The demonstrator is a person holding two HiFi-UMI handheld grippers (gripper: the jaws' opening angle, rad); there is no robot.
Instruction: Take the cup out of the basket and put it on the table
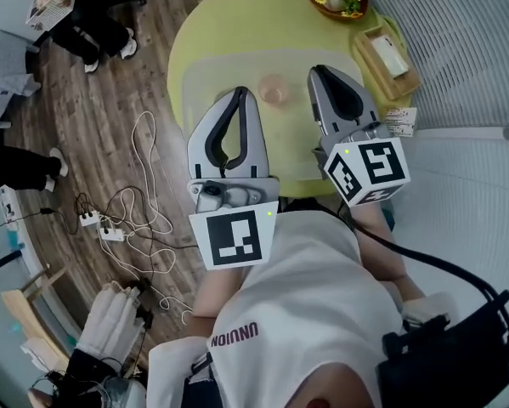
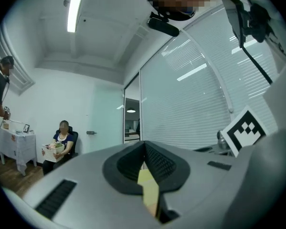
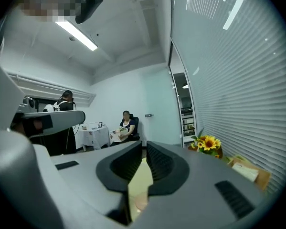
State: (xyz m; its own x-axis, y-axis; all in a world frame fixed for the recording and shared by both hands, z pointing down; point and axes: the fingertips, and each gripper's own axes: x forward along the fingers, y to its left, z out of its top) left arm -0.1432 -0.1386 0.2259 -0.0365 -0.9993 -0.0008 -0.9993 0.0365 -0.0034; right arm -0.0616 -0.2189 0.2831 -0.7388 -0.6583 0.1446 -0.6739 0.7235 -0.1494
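Right tongs (image 3: 143, 149) together, cup (image 3: 141, 202) through gap

The left gripper (image 1: 247, 93) and right gripper (image 1: 320, 71) have light-grey shells, black ribbed jaw linings and white cubes (image 1: 234, 238) with black square markers (a tiny yellow dot on each). The person wears a white shirt (image 1: 313, 313) with dark-red lettering.
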